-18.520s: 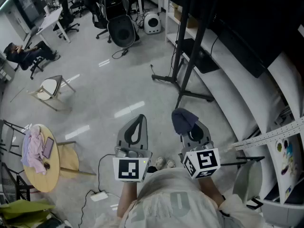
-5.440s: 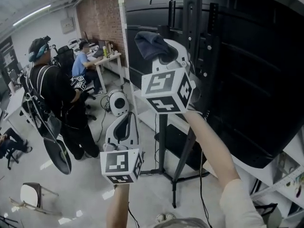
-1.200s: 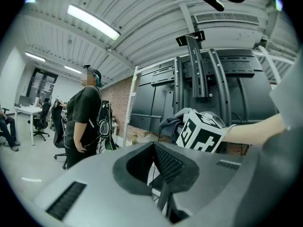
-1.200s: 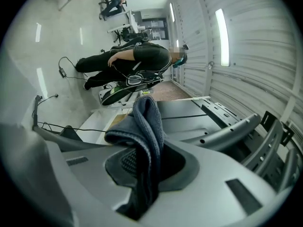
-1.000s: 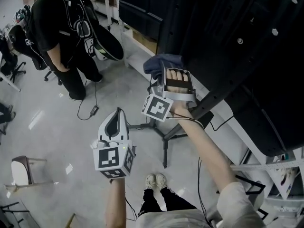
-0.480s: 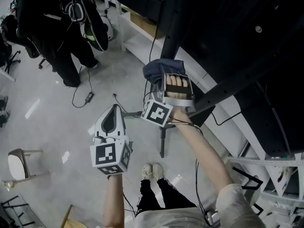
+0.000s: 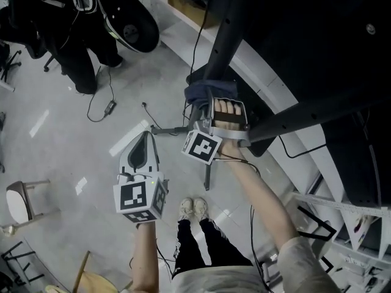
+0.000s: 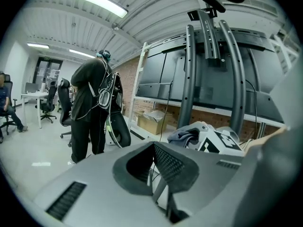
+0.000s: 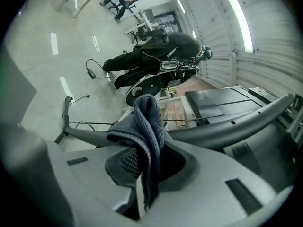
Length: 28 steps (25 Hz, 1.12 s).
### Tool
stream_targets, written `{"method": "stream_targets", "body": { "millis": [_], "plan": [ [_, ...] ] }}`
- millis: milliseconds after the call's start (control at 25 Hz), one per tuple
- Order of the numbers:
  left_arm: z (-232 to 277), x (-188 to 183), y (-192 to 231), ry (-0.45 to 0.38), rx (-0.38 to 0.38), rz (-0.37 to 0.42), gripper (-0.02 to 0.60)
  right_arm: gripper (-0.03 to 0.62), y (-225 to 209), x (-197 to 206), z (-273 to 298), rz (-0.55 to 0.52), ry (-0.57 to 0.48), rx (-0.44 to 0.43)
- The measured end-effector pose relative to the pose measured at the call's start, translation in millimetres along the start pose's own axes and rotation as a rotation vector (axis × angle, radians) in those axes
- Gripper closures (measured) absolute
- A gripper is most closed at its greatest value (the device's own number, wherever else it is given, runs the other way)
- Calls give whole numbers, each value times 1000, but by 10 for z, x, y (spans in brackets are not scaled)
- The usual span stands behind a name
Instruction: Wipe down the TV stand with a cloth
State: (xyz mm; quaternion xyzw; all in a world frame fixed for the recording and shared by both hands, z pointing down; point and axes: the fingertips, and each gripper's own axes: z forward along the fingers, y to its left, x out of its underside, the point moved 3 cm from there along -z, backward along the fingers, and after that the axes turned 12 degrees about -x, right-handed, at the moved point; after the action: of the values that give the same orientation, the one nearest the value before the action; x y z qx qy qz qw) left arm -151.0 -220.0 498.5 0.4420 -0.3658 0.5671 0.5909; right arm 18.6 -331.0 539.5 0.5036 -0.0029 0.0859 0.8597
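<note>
The TV stand's black upright pole (image 7: 223, 34) comes down to splayed legs (image 7: 174, 129) on the grey floor. My right gripper (image 7: 209, 97) is shut on a dark blue cloth (image 7: 204, 90), which is pressed against the lower pole. In the right gripper view the cloth (image 9: 147, 122) hangs bunched out of the right gripper (image 9: 143, 156), with a black stand bar (image 9: 227, 129) just beyond it. Lower left, my left gripper (image 7: 147, 138) is shut and empty, away from the stand. In the left gripper view the left gripper (image 8: 155, 150) points at the stand's posts (image 8: 189, 79).
A person in black (image 7: 67, 35) stands at the upper left, near a floor cable and adapter (image 7: 110, 107). A white ledge (image 7: 269, 84) runs behind the stand, with white rack frames (image 7: 333, 209) at the right. A stool (image 7: 18, 200) is at the left. My feet (image 7: 194, 207) are below the stand's legs.
The right gripper with the cloth has slid lower along the stand's pole, toward the legs. The left gripper has kept its place beside it, still shut.
</note>
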Motion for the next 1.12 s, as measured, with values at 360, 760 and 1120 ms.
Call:
{"method": "stream_targets", "body": {
  "millis": [360,760,1120],
  "plan": [
    [103,405,41,47,-6,-16,566,537,635,50,245,0,19,-114],
    [312,1006,156,114,1,-47,566,537,1394,-40,659,32,0,-245],
    [426,1342,240,161,0,-61,567,537,1844,27,898,35,37,-319]
  ]
}}
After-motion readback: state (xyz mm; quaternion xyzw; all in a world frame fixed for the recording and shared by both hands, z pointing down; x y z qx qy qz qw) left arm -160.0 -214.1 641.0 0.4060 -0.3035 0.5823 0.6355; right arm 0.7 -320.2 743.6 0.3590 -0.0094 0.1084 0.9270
